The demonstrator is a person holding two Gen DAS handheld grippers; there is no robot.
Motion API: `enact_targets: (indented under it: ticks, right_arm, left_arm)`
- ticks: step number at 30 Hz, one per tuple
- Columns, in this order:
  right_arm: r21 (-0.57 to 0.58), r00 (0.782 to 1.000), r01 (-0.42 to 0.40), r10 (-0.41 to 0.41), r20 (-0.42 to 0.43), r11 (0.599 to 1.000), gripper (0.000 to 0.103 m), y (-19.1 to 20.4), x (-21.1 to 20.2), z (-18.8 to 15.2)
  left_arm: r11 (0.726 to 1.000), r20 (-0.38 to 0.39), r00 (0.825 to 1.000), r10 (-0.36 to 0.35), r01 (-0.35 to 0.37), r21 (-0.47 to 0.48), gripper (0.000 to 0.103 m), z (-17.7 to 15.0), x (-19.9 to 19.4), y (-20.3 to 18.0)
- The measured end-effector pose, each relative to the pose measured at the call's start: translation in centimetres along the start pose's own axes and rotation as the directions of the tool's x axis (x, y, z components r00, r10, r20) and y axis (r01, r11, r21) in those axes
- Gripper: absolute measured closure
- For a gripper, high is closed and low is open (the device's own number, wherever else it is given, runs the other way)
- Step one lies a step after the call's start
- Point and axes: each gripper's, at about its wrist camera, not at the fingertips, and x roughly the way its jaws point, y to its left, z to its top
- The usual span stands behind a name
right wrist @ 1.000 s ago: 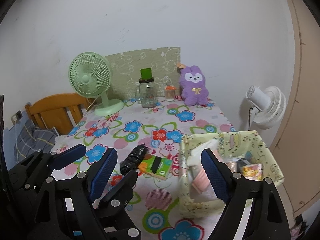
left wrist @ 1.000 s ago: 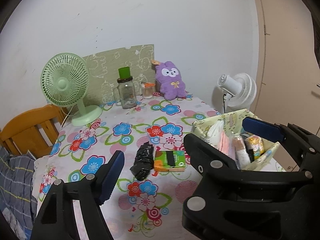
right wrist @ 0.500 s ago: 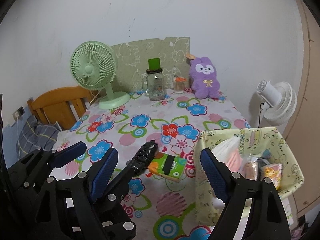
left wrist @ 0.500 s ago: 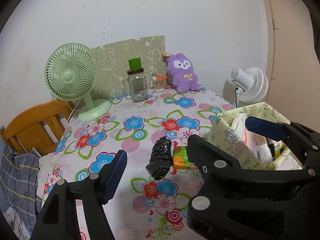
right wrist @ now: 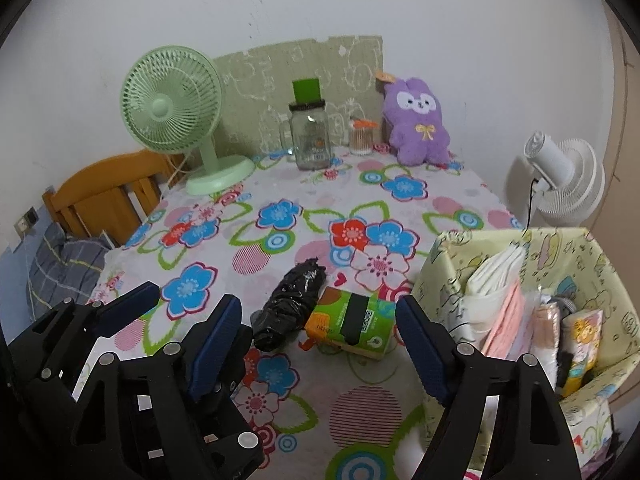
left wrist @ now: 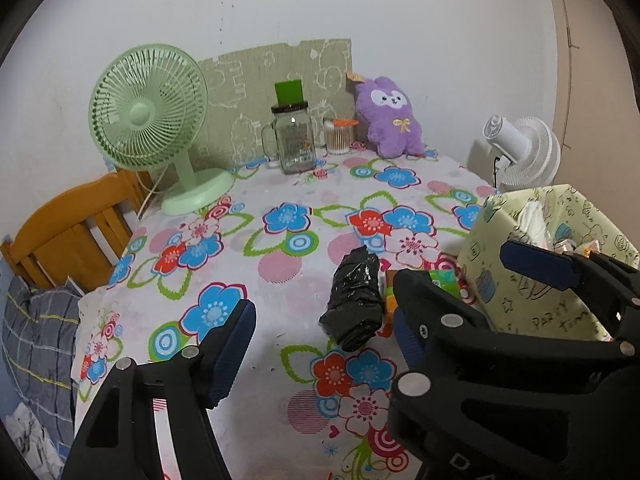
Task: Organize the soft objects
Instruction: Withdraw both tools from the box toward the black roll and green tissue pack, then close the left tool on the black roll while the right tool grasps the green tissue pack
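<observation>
A black crumpled plastic bag roll [left wrist: 354,300] [right wrist: 290,306] lies mid-table beside a green and orange tissue pack [right wrist: 348,322] [left wrist: 442,280]. A yellow-green patterned storage box [right wrist: 516,248] [left wrist: 516,280] at the right holds several soft packs. A purple plush rabbit [left wrist: 390,118] [right wrist: 418,122] sits at the far edge. My left gripper [left wrist: 324,330] is open and empty, near the bag. My right gripper [right wrist: 318,344] is open and empty, above the tissue pack. The other gripper shows in each view.
A green desk fan [left wrist: 148,120] [right wrist: 176,114] stands at the far left. A glass jar with a green lid [left wrist: 294,140] and a small cotton-swab jar [left wrist: 339,136] stand at the back. A white fan [right wrist: 560,178] is off the right edge. A wooden chair [left wrist: 68,224] is at left.
Both grippers have moved down and closer to the table, and the views shifted so the bag and tissue pack sit nearer the fingers. Both stay open and empty.
</observation>
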Motion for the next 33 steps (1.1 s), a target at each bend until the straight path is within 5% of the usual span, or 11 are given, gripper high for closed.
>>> enact_targets:
  ticks: [9, 14, 26, 33]
  right_arm:
    - [0.029, 0.994, 0.106, -0.107, 0.008, 0.994, 0.021, 0.7, 1.5, -0.7]
    - [0.056, 0.997, 0.075, -0.075, -0.010, 0.996, 0.021, 1.1, 1.7, -0.8]
    - [0.130, 0.988, 0.151, -0.146, -0.052, 0.980, 0.023, 0.2, 3.8, -2.3]
    - [0.181, 0.985, 0.158, -0.142, -0.100, 0.971, 0.021, -0.9, 5.5, -3.0]
  left_arm:
    - [1.000, -0.034, 0.999, -0.018, 0.018, -0.014, 0.031, -0.5, 1.9, 1.1]
    - [1.000, -0.025, 0.999, -0.025, 0.025, 0.000, 0.031, -0.6, 1.6, 1.6]
    - [0.996, -0.079, 0.994, -0.079, 0.081, 0.026, 0.031, -1.3, 4.4, 1.1]
    - [0.993, -0.125, 0.986, -0.110, 0.115, 0.036, 0.048, -1.8, 6.0, 0.6]
